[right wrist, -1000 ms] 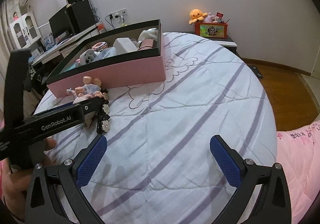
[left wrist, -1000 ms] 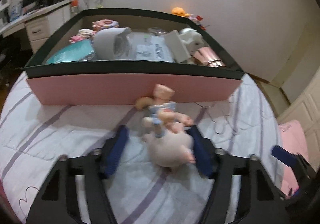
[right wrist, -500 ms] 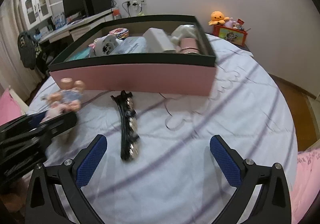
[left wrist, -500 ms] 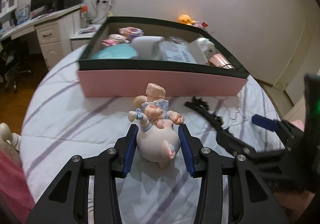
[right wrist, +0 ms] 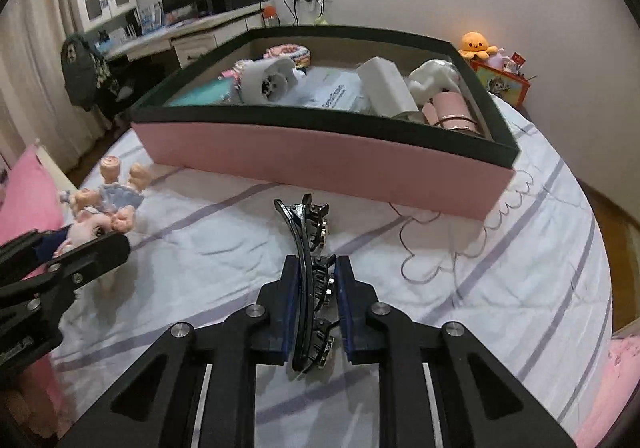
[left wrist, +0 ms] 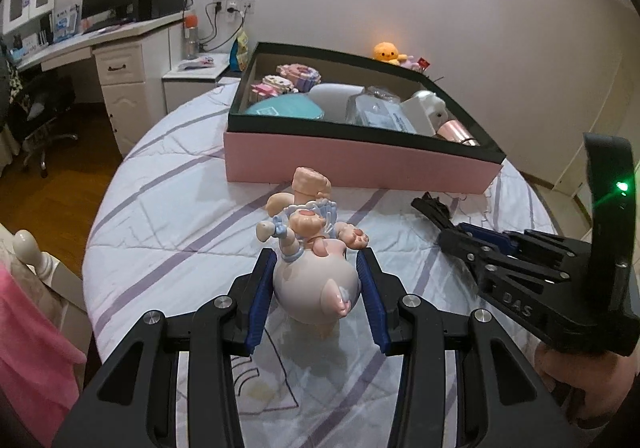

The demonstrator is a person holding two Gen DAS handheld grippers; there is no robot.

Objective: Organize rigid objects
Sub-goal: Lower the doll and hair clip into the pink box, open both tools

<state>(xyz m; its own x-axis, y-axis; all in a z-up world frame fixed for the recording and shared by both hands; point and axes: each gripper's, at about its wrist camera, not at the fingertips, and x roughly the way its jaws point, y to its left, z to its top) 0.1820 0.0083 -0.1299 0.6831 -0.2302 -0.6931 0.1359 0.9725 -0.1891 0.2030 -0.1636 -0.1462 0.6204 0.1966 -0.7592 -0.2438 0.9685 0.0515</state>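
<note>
Left wrist view, striped bedspread, desk behind, left jaws clamping doll, right jaws clamping hair clip.

Left tongs have closed onto the pale pink plastic doll. Right tongs, wide apart a second ago, now clamp the black curved hair clip, pointing at 12 o'clock.

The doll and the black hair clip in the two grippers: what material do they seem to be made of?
The doll, held by the left gripper, looks like hard plastic or vinyl: smooth, pale pink, with a soft sheen and moulded limbs. The hair clip, held by the right gripper, looks like glossy black plastic with shiny, metal-looking studs; whether they are real metal I cannot tell.
</note>
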